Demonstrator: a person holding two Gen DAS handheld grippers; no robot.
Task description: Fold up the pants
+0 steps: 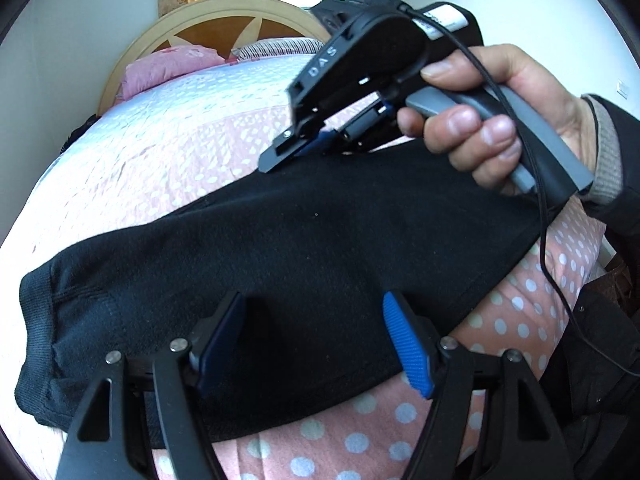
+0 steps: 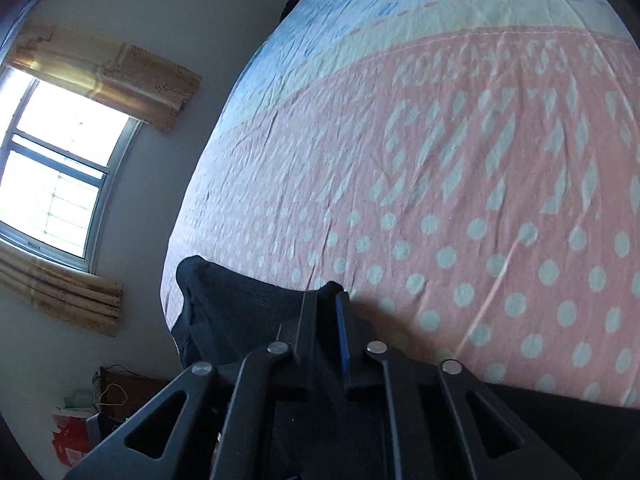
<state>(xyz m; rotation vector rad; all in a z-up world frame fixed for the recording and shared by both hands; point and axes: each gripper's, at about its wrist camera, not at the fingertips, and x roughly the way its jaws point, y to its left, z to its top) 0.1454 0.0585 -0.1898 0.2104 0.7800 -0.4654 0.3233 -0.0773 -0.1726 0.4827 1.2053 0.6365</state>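
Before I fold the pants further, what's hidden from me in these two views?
- Pants legs: left wrist view, behind the hand and past the right edge.
- Fabric pinched in the right tool: right wrist view, its fingers cover it.
- Fabric under the open left tool: its own frame blocks it.

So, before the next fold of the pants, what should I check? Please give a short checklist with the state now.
1. Right tongs shut on the pants edge: ok.
2. Left tongs open over the pants: ok.
3. Left tongs gripping cloth: not ok, pads not closed.
4. Pants lying flat on the bed: ok in the left view.
5. Cable clear of the pants: cannot tell.
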